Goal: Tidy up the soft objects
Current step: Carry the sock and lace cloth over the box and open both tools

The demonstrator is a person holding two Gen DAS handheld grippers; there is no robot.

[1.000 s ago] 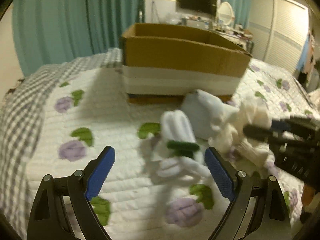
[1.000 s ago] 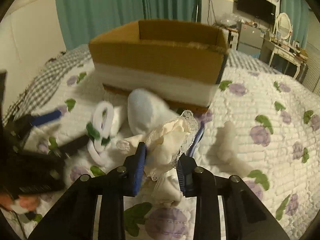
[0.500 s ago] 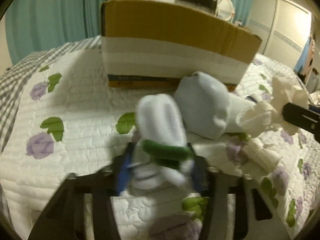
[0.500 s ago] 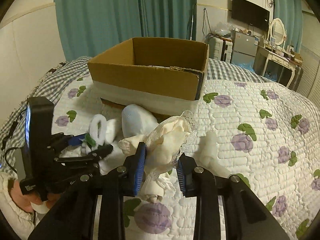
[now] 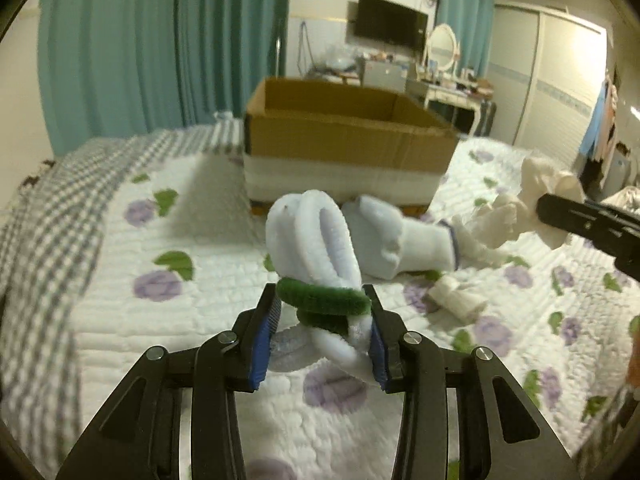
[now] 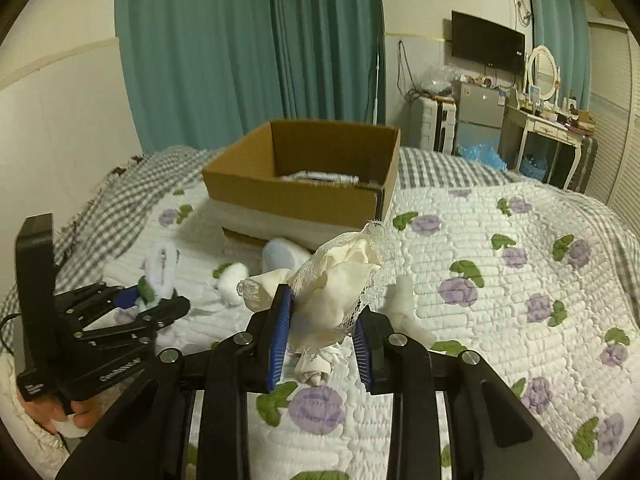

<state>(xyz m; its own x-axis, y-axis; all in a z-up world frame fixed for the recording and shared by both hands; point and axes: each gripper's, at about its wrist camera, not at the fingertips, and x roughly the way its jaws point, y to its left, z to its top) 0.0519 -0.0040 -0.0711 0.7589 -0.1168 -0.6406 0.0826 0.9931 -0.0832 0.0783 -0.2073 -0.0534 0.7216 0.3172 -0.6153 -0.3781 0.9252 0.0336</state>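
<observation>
Bedroom, teal curtains at rear; working surface is a quilted bedspread [image 6: 500, 280] printed with purple flowers and green leaves, over a grey checked blanket. Item one: open cardboard box [image 6: 296, 196], standing on the bedspread toward the far side, white band round its lower wall, some pale contents partly visible inside from the right wrist view. Item two: white fluffy bundle with a green band [image 5: 320, 264], pinched at the band between the blue pads of the left gripper [image 5: 322, 320]; its long axis runs forward along the fingers, toward the box. Item three: cream lace-edged cloth [image 6: 344, 280], clamped in the right gripper [image 6: 322, 332], bunched above and hanging below the fingers. Item four: pale blue sock [image 5: 396, 240], lying on the bedspread between the left gripper and the box, long axis crosswise. Item five: small white rolled pieces [image 5: 456, 300], loose on the bedspread near the sock. Governing relation: the box lies straight ahead of both grippers, its rim above the level of the bedspread, so each held piece probably has to travel forward and clear the near wall before release. Which gripper is the nearer to the box cannot be told with confidence. Sock and rolls remain outside the box.
</observation>
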